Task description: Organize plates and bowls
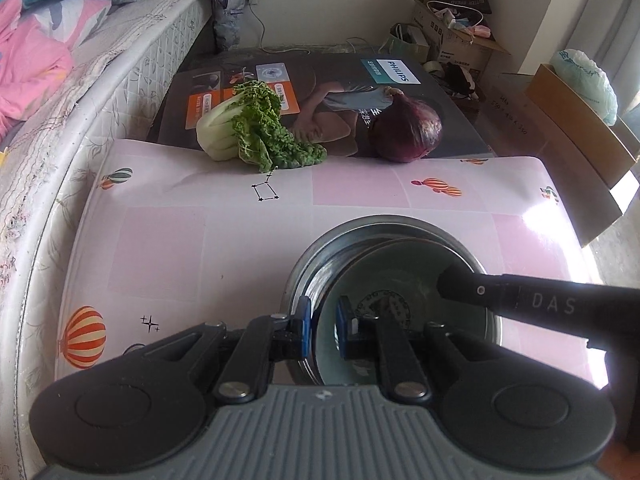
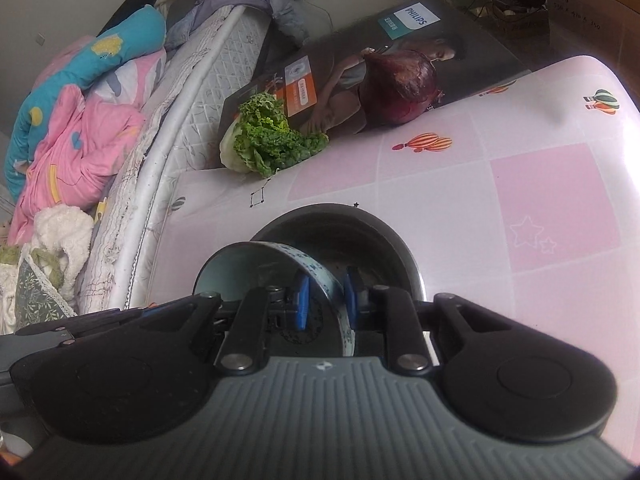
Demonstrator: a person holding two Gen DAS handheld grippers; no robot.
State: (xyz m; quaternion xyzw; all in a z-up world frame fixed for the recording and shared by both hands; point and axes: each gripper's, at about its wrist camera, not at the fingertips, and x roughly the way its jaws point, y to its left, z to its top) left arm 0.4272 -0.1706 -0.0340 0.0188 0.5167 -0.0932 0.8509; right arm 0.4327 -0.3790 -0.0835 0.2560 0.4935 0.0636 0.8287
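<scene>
Left gripper [image 1: 323, 330] clenched on the near rim of the steel bowl [image 1: 316, 256] at the bench's [image 1: 168, 248] six o'clock edge. Right gripper [image 2: 326, 300] grasped the patterned bowl [image 2: 316, 272], tilted inside it. Cabbage [image 1: 248, 128] and onion [image 1: 408, 130] lay at twelve o'clock
</scene>
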